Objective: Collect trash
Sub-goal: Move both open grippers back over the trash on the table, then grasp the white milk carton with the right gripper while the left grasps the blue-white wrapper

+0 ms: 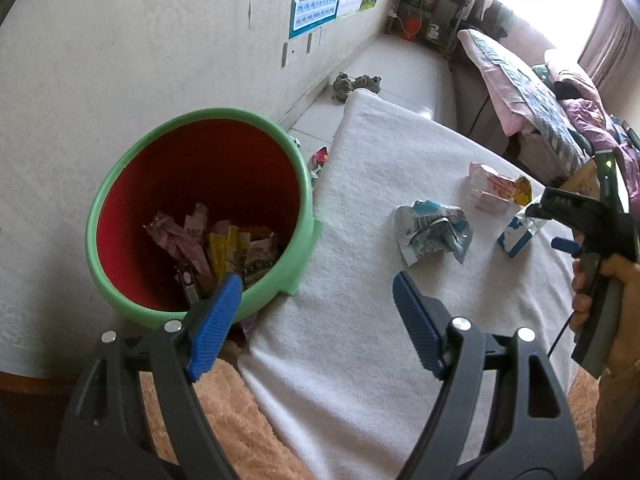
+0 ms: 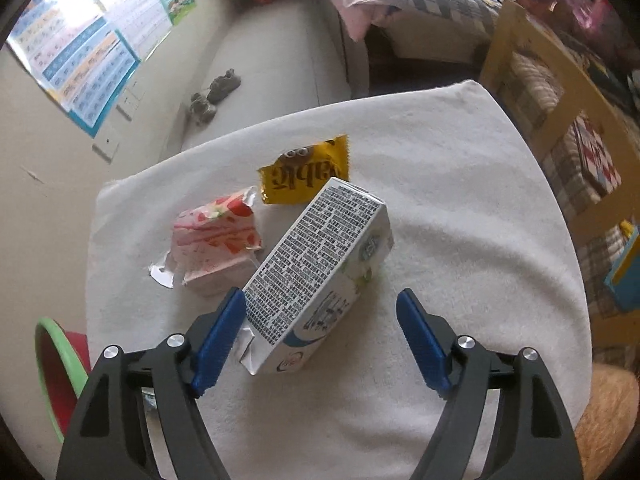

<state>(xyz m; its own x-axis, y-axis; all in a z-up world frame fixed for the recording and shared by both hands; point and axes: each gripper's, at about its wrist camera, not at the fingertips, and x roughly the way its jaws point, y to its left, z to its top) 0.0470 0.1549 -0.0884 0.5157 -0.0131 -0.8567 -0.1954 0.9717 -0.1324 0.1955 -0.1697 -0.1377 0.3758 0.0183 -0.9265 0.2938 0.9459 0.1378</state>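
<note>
Hovering over a white towel [image 2: 460, 220], the right tongs [image 2: 322, 338] are spread, with a milk carton [image 2: 320, 276] lying tilted between the blue pads; the left pad [image 2: 220, 340] is just beside its printed side, the other apart. A pink wrapper [image 2: 218, 240] and yellow packet [image 2: 304, 172] lie beyond. The left tongs [image 1: 318, 324], spread and empty, hang beside the green bin [image 1: 200, 216], a crumpled blue bag [image 1: 434, 232] ahead.

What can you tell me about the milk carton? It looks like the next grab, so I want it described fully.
The milk carton is a white paperboard box with blue print and one face covered in dense black text. It lies on its side on the white towel, its flap end nearest the camera, looking emptied. It sits between the open fingers of the right tool; the left pad is right beside it, contact unclear.
</note>
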